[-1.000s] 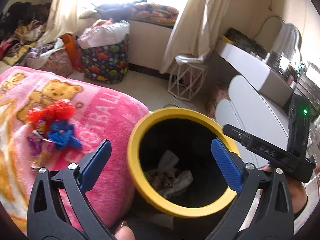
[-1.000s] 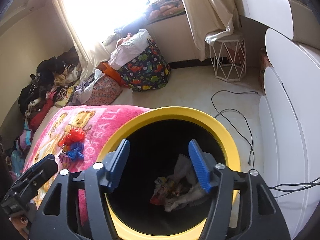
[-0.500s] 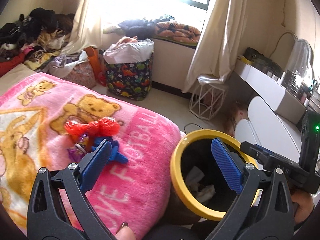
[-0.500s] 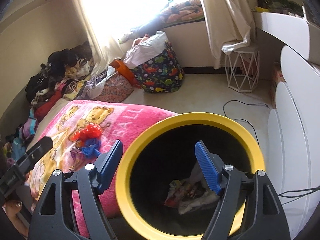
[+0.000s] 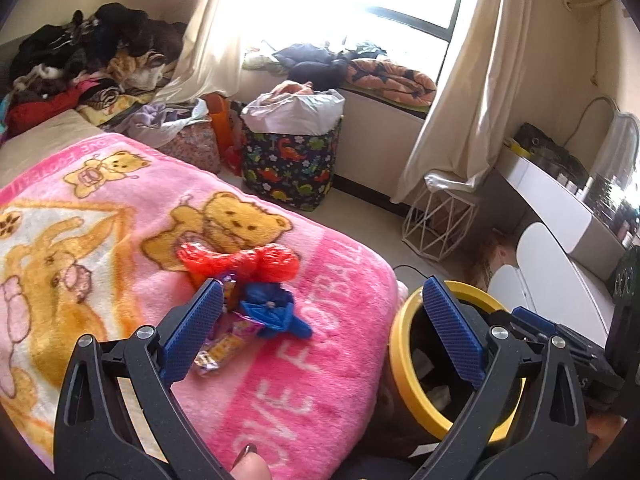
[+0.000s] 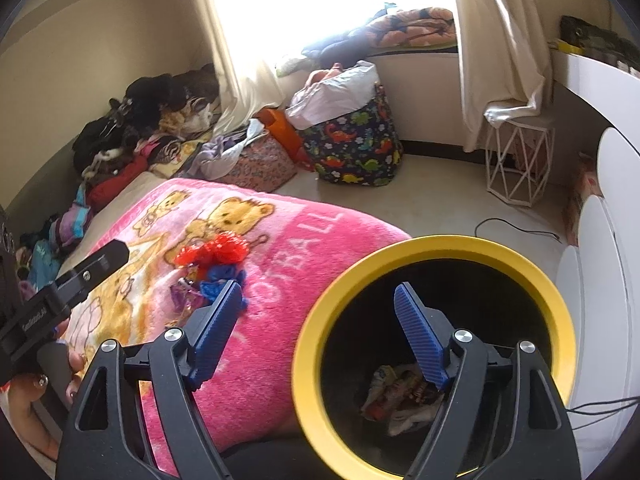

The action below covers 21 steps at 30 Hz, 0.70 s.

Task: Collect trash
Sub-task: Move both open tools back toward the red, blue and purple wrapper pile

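— On the bed, what lies on the pink plush blanket with teddy bears point(image 5: 312, 364)?

— A small heap of trash: a crumpled red plastic net point(image 5: 244, 260) at the far side, a crumpled blue wrapper point(image 5: 276, 308) touching it on the near side, and a shiny purple-and-yellow snack wrapper point(image 5: 228, 340) beside the blue one, closest to the camera.

— And the left tongs point(image 5: 324, 330)?

— Spread wide, nothing between the blue pads. They hang above the blanket, with the left pad's tip in front of the snack wrapper; I cannot tell whether it touches.

— The right tongs point(image 6: 320, 334)?

— Spread too, and empty; their jaws have just been opening. One pad sits over the blanket's edge near the blue wrapper, the other over the mouth of the black bin with a yellow rim point(image 6: 520, 258).

— Where does that bin stand?

— Just beside the bed's corner, on the floor. Crumpled paper and wrappers point(image 6: 400, 398) lie at its bottom.
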{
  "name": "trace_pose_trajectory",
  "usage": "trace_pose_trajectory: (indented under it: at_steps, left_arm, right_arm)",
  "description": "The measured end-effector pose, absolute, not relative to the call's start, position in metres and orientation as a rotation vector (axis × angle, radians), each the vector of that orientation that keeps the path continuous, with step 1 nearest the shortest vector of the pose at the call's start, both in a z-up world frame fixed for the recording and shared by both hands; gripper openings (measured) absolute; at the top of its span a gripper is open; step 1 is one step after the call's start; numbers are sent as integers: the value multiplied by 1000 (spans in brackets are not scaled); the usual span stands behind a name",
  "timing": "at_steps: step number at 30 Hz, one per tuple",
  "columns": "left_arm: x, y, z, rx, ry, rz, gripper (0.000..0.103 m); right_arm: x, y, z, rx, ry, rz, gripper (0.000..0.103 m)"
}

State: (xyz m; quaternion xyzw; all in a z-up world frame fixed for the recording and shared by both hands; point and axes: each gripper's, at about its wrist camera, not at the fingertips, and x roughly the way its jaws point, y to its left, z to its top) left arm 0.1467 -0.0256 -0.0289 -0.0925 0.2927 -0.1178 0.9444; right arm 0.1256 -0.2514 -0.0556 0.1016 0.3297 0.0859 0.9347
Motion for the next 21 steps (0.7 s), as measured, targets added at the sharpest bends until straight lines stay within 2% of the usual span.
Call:
trace_pose_trajectory:
  at_steps: [11, 21]
  left_arm:
    - [155, 20, -38, -233, 606, -141, 92]
    - [168, 60, -69, -271, 689, -70, 90]
  right_arm:
    - [148, -203, -64, 133, 707, 250, 76]
    - [187, -167, -89, 106, 780, 300, 75]
